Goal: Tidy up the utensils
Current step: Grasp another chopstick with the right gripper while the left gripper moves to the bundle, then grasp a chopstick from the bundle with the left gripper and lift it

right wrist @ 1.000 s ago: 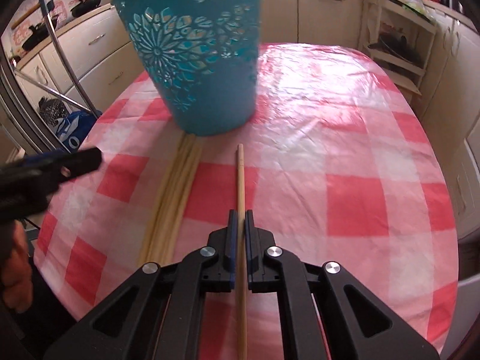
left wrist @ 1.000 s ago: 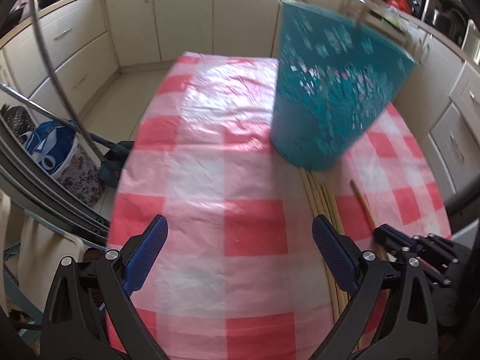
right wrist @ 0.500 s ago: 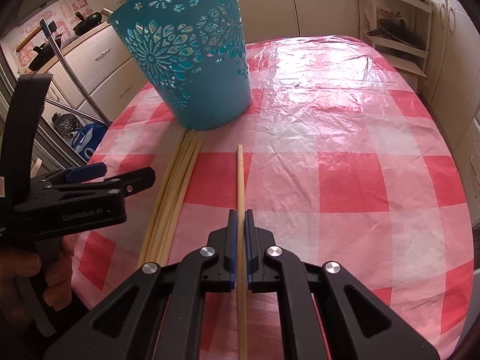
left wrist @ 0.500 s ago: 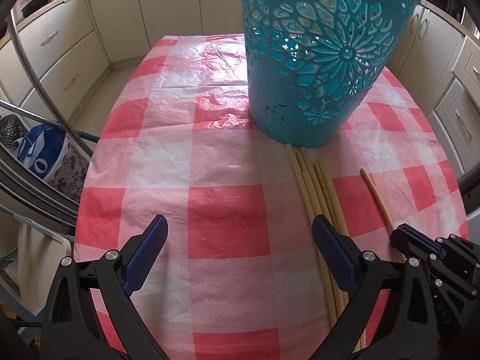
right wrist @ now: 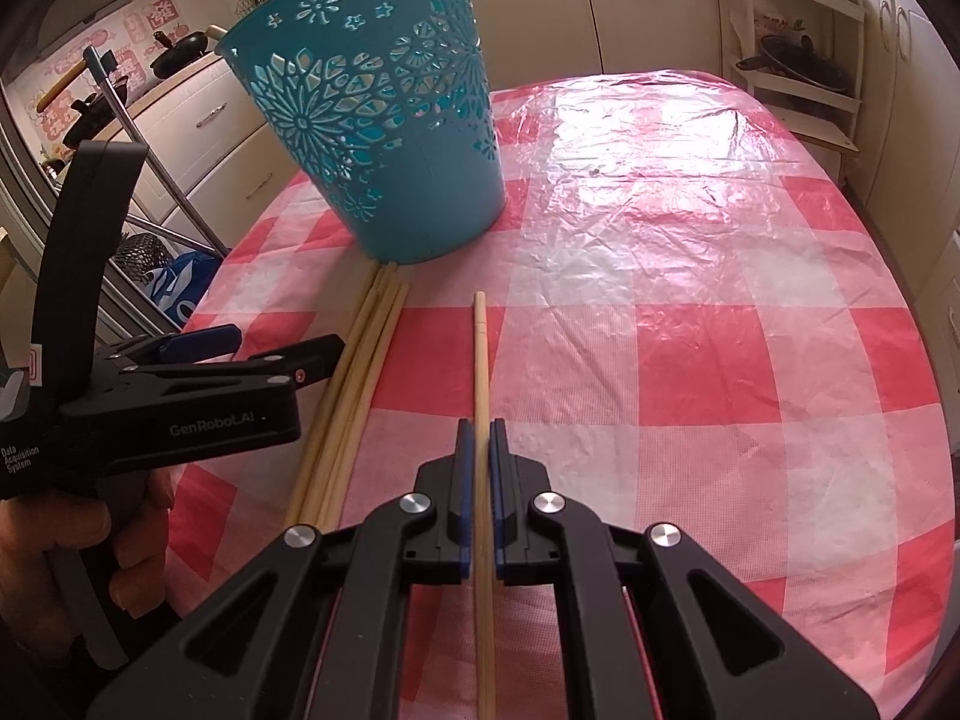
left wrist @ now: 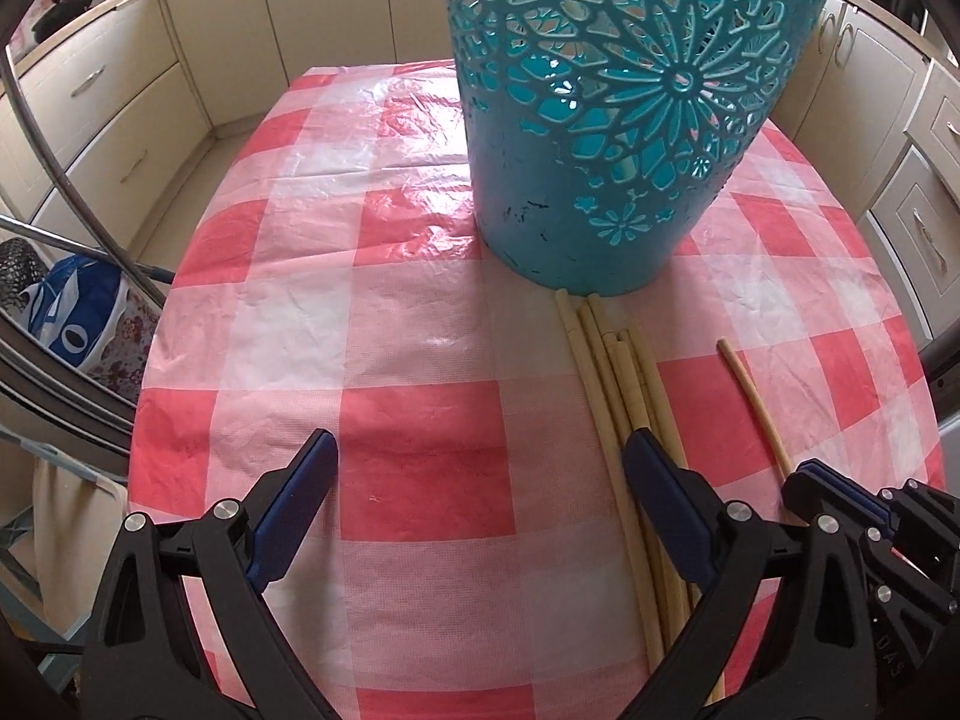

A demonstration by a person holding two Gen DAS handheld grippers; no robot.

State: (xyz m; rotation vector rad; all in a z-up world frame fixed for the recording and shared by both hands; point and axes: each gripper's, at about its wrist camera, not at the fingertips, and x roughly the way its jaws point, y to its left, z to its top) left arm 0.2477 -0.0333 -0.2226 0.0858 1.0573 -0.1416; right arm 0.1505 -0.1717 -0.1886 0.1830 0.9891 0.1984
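The right gripper is nearest, and its blue fingers are clamped on one long wooden stick. The stick runs out past the fingers and points toward the blue basket; its far tip stops short of the basket.

The left gripper has its fingers wide apart, with nothing between them. It hangs over the table, which has a red and white checked cloth. A person's hand holds this gripper.

A bunch of sticks lies flat on the cloth, side by side, just beside the clamped stick. One finger of the left gripper is over the bunch. The far ends of the bunch reach the foot of the basket.

The basket stands upright on the table, past all the sticks. It has flower-shaped holes cut in its side.

Behind the basket are pale cupboards.
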